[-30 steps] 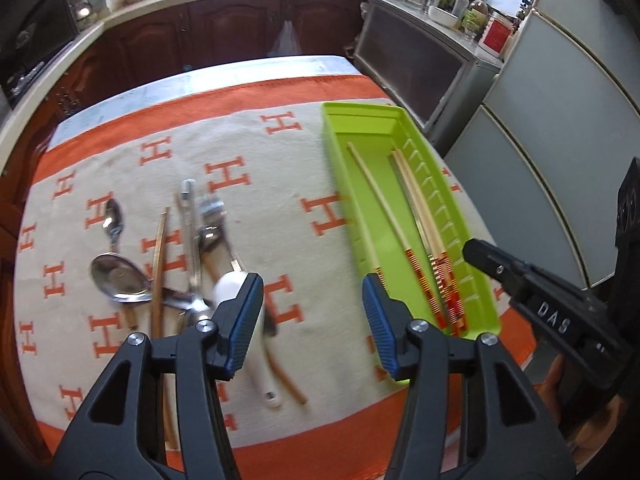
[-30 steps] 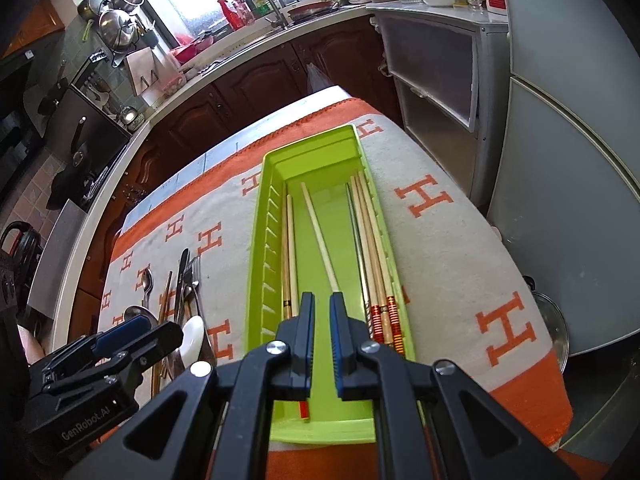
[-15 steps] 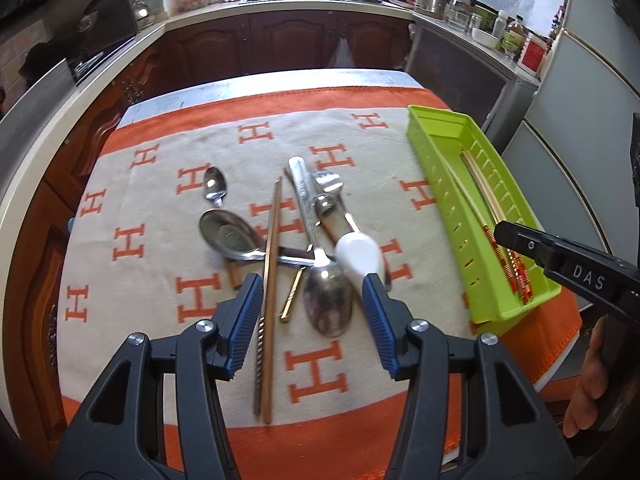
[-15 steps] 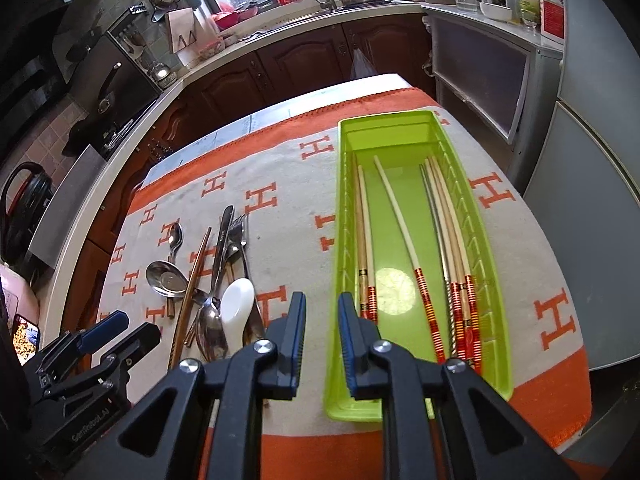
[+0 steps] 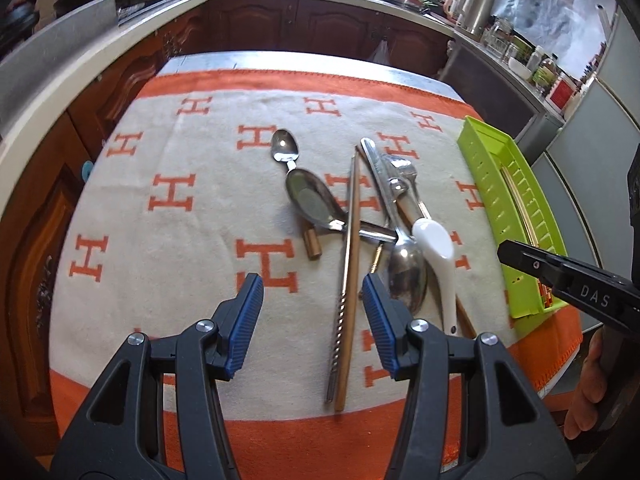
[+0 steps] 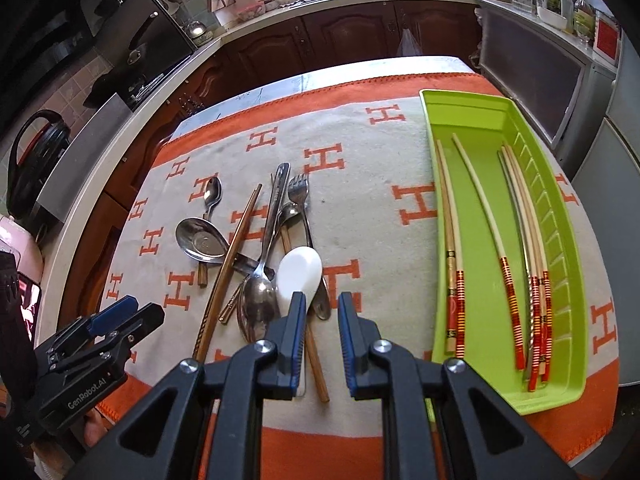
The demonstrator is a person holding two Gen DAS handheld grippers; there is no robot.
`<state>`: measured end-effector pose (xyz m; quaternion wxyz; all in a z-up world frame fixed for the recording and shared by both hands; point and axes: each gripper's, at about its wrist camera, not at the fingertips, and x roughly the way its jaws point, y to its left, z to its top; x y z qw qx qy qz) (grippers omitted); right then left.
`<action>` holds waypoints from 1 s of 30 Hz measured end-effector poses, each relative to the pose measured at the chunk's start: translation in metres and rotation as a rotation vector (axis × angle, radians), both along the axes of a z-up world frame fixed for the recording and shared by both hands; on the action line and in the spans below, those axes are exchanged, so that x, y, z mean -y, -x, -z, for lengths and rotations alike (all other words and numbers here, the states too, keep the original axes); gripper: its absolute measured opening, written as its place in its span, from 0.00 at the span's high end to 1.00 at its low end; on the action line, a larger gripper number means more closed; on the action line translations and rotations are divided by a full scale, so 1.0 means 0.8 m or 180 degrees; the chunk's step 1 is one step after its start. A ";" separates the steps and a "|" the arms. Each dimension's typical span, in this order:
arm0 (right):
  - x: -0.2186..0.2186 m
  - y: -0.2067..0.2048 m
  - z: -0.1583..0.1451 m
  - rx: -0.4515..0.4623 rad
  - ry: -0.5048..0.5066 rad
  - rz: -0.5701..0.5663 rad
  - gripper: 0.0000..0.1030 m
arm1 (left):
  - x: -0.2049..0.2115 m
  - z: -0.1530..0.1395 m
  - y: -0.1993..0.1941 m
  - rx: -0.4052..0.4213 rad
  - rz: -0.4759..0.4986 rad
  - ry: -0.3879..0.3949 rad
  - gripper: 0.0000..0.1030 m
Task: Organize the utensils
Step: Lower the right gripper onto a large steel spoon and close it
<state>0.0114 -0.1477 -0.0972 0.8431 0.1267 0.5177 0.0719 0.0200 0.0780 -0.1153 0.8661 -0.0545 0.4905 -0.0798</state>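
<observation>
A pile of utensils lies on the orange-and-cream cloth: a white ceramic spoon (image 5: 434, 240) (image 6: 300, 268), metal spoons (image 5: 316, 204) (image 6: 202, 242), a fork (image 6: 299, 190) and a pair of brown chopsticks (image 5: 349, 264) (image 6: 230, 264). The green tray (image 5: 492, 192) (image 6: 482, 320) holds several red-banded chopsticks (image 6: 509, 284). My left gripper (image 5: 311, 284) hovers open over the pile's near left side, holding nothing. My right gripper (image 6: 322, 300) stands just above the white spoon's handle, jaws a narrow gap apart with nothing between the pads.
The cloth covers a table with edges close on the near and right sides. Dark wooden cabinets and a counter with a kettle (image 5: 476, 8) and jars ring the table. A person's hand (image 5: 588, 396) holds the right gripper.
Both grippers have swung left from over the green tray to over the utensil pile. The right jaws have gone from nearly touching to slightly apart. The left jaws keep the same width.
</observation>
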 end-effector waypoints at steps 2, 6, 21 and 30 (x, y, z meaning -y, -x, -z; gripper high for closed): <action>-0.005 -0.004 0.003 -0.0016 -0.0047 -0.0053 0.84 | -0.007 0.010 -0.004 -0.0070 -0.0035 0.0094 0.53; -0.015 -0.016 0.007 -0.0041 -0.0182 -0.0152 0.84 | -0.015 0.021 -0.007 -0.0111 -0.0046 0.0132 0.53; -0.035 -0.089 0.049 -0.0533 -0.0792 -0.0298 0.84 | -0.018 0.038 -0.021 -0.0227 -0.0051 0.0151 0.53; -0.042 -0.118 0.074 -0.0804 -0.0863 -0.0253 0.86 | -0.018 0.040 -0.024 -0.0228 -0.0035 0.0173 0.53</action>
